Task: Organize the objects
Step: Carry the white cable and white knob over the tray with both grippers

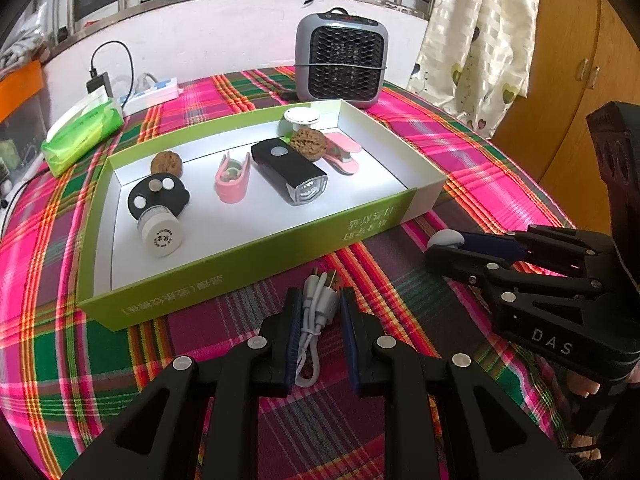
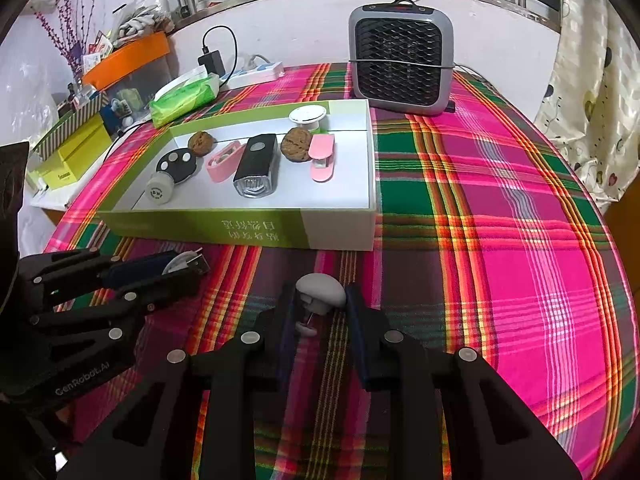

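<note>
Looking along our left gripper (image 1: 320,304), we see its jaws clenched on a coiled white cable (image 1: 318,312) just in front of the green-and-white box (image 1: 256,252). Only the right wrist view shows our right gripper (image 2: 320,300) pinching a small grey mushroom-shaped piece (image 2: 322,288) above the plaid tablecloth (image 2: 500,240); from the left that piece shows only as a pale cap. Both views show a black bike light (image 1: 290,172) in the box.

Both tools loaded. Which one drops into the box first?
Probably left. The left tool grips the white cable right at the green box's near wall. The right tool, gripping the white mushroom-shaped piece, sits beyond the box's end.
</note>
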Demonstrator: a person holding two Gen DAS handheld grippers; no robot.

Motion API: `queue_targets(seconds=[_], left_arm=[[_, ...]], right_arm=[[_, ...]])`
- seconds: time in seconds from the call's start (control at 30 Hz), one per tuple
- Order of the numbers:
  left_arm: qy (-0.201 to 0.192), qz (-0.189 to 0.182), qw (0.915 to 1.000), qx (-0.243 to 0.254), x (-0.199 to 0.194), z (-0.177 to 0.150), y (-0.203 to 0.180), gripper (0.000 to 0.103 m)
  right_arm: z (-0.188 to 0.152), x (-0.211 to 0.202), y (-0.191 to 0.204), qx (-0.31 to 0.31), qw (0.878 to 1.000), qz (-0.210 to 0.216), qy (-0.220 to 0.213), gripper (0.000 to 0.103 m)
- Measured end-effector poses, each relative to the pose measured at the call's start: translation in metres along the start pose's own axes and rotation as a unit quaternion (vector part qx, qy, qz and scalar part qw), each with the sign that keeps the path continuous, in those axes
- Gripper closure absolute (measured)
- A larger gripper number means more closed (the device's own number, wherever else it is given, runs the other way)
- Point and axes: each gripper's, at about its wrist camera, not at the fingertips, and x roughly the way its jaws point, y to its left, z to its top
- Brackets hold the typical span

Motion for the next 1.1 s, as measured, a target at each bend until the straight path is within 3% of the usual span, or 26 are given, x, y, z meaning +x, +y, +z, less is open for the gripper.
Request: queue_targets(seconds=[1.1], left_arm=[[-0.047,0.03,0.9984,-0.011,-0.047,0.006,0.005,0.086]], right_arm=[[0.011,-0.03,0.013,-0.007,0.999,0.022,-0.044,0.077]])
